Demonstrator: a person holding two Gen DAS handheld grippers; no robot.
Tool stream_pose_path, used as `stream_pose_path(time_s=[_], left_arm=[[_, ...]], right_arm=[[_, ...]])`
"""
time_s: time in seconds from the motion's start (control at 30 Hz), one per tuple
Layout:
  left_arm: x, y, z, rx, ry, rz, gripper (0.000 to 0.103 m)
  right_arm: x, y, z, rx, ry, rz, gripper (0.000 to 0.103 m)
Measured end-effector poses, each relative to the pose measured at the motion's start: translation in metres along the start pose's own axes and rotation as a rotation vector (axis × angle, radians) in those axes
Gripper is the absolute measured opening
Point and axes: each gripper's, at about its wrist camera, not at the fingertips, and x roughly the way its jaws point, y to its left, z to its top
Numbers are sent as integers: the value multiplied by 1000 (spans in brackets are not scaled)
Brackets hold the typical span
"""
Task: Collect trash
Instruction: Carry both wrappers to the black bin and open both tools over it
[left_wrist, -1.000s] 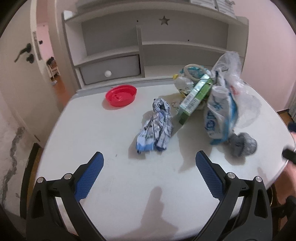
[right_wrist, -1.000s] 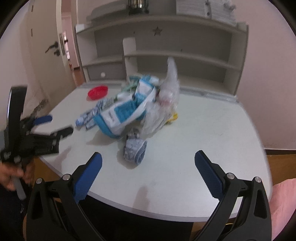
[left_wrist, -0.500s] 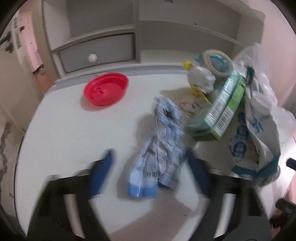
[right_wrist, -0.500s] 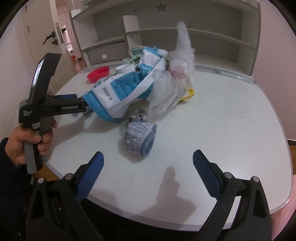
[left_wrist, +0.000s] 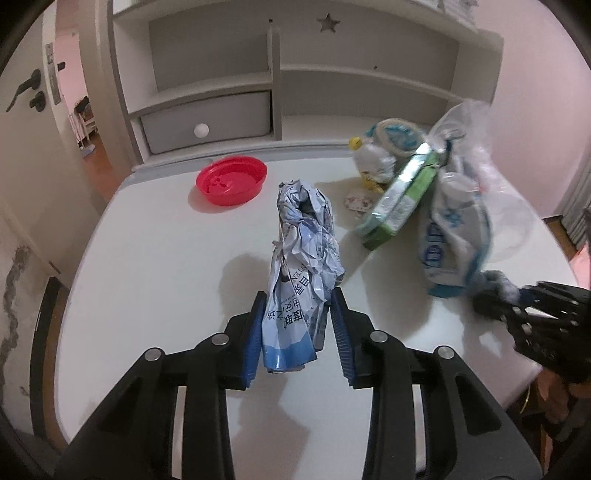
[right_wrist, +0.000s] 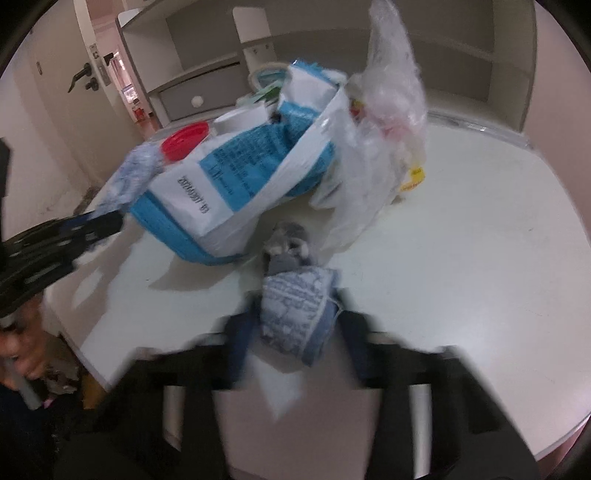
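My left gripper (left_wrist: 297, 334) is shut on the near end of a crumpled blue-and-white wrapper (left_wrist: 303, 254) that lies on the white table (left_wrist: 155, 258). My right gripper (right_wrist: 295, 328), blurred by motion, has its jaws closed in on a crumpled grey-blue wad (right_wrist: 295, 299), which also shows in the left wrist view (left_wrist: 495, 284). A blue-and-white bag (right_wrist: 236, 184), a clear plastic bag (right_wrist: 384, 122), a green carton (left_wrist: 402, 199) and a small bottle (left_wrist: 371, 162) are piled behind.
A red lid (left_wrist: 232, 180) lies at the table's far left. A grey shelf unit with a drawer (left_wrist: 207, 118) stands along the back edge. A door (left_wrist: 22, 110) is at the left. The left gripper shows at the left in the right wrist view (right_wrist: 74, 232).
Both grippers moved forward and closed: the left onto the crumpled wrapper, the right onto the grey-blue wad. Both were open and back from the trash before.
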Motion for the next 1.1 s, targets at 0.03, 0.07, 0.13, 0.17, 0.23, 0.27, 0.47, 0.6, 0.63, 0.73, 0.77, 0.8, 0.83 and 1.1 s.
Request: stream_pose_path(time_s=[0.03, 0.07, 0.13, 0.17, 0.23, 0.27, 0.47, 0.6, 0.63, 0.73, 0.77, 0.8, 0.83, 1.1], left_arm=[[-9, -3, -2, 1, -14, -4, 34], [-15, -4, -2, 2, -22, -8, 34], [-30, -16, -2, 15, -50, -21, 34], [-38, -25, -2, 25, -63, -30, 34], [-48, -44, -1, 52, -84, -57, 34], [-56, -63, 1, 78, -100, -87, 34], [-77, -183, 2, 261, -138, -286, 34], [-76, -273, -11, 384, -113, -459, 35], [-73, -304, -19, 427, -96, -519, 35], [-56, -375, -45, 502, -30, -633, 35], [-49, -395, -53, 521, -4, -659, 35], [-41, -415, -62, 538, 26, -683, 35], [-32, -434, -73, 553, 59, -706, 35], [90, -550, -159, 619, 354, -722, 35]], right_arm=[[-6, -2, -3, 0, -4, 13, 19], [-14, -4, -7, -9, -15, 9, 19], [-37, -8, -16, -29, -43, 0, 19], [-48, -12, -21, -32, -56, 0, 19], [-76, -26, -31, -26, -103, -29, 19], [-91, -35, -36, -16, -131, -52, 19], [-168, -127, -73, 195, -258, -184, 19], [-197, -217, -131, 395, -255, -313, 19], [-199, -236, -145, 448, -244, -342, 19], [-203, -298, -199, 633, -194, -415, 19], [-202, -317, -219, 697, -174, -431, 19], [-201, -330, -233, 742, -159, -433, 19], [-199, -346, -254, 800, -139, -434, 19], [-165, -415, -359, 1061, 29, -383, 19]])
